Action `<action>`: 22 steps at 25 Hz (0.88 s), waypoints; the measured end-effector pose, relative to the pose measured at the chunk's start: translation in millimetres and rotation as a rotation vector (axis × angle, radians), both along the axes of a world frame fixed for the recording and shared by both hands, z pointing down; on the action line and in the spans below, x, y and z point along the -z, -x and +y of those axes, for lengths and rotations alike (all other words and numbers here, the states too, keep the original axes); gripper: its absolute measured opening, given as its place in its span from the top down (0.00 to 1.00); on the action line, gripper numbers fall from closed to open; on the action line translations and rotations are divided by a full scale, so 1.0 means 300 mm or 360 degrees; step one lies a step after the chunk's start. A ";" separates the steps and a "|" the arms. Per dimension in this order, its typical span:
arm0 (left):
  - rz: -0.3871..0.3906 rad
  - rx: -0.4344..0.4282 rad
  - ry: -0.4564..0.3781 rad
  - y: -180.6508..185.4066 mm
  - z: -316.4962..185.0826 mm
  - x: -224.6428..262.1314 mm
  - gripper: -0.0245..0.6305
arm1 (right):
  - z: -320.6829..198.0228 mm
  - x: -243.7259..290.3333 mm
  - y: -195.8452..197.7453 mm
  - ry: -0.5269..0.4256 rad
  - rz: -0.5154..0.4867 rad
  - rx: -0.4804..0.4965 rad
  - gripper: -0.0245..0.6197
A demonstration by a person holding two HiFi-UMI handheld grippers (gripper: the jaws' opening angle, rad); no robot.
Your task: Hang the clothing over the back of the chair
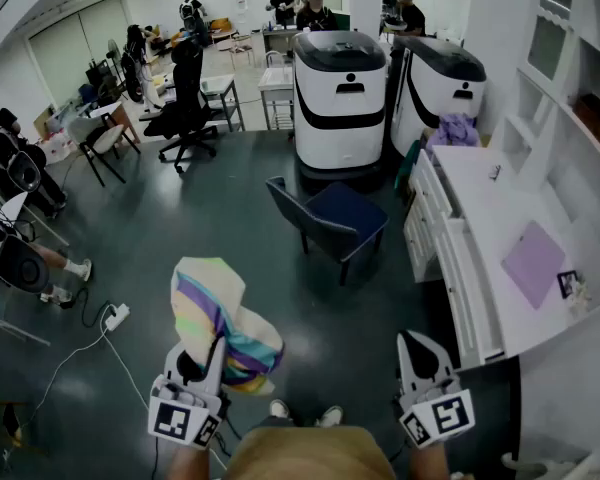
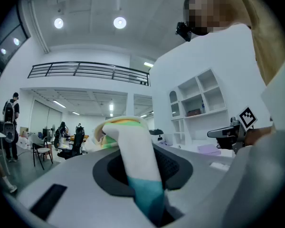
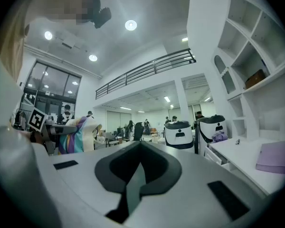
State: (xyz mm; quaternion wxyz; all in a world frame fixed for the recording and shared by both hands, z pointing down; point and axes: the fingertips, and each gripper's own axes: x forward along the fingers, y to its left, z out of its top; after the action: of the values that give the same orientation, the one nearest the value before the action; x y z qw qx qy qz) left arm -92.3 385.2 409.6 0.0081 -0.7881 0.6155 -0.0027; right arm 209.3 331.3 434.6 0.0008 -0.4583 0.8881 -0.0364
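Left claw clamped on the striped clothing, with the chair not yet reached.

Low in the head view, left of centre, the left claw grips one end of the bunched clothing and holds it in the air above the floor. The right claw, at lower right, has its jaws together on nothing. The pick-up looks done. What is left is carrying the clothing to the dark blue chair in the middle of the frame, well apart, and draping it over the bare backrest. Its long axis runs from the claw up the frame, and the free end folds over to the left. Whether more hangs underneath is hard to tell.
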 end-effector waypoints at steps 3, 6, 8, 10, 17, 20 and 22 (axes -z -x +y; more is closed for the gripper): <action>0.0003 0.0002 0.0000 -0.014 0.007 -0.015 0.83 | 0.007 -0.014 -0.011 0.0003 0.0005 0.0009 0.96; 0.0003 0.0003 0.0005 -0.026 0.014 -0.030 0.83 | 0.007 -0.025 -0.019 -0.0004 0.0010 0.0019 0.96; -0.0003 0.0002 0.0007 -0.038 0.013 -0.037 0.83 | 0.000 -0.030 -0.025 -0.0003 -0.0026 0.0033 0.96; -0.0008 0.0007 0.0013 -0.048 0.011 -0.041 0.83 | -0.006 -0.037 -0.032 0.0027 -0.0128 0.0070 0.96; -0.0014 0.0042 0.0036 -0.034 0.005 -0.047 0.83 | -0.034 -0.062 0.007 0.0092 -0.0189 0.0159 0.96; -0.0009 0.0067 0.0062 -0.012 -0.009 -0.080 0.83 | -0.066 -0.088 0.044 0.0122 -0.0178 0.0190 0.96; 0.0004 0.0083 0.0089 0.010 -0.033 -0.111 0.83 | -0.090 -0.104 0.072 0.0139 -0.0159 0.0210 0.96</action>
State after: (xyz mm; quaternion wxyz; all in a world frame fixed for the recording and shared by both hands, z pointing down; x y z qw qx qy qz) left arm -95.4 375.4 442.9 -0.0148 -0.7716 0.6356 -0.0192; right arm 187.8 304.2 465.7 0.0225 -0.3960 0.9127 -0.0979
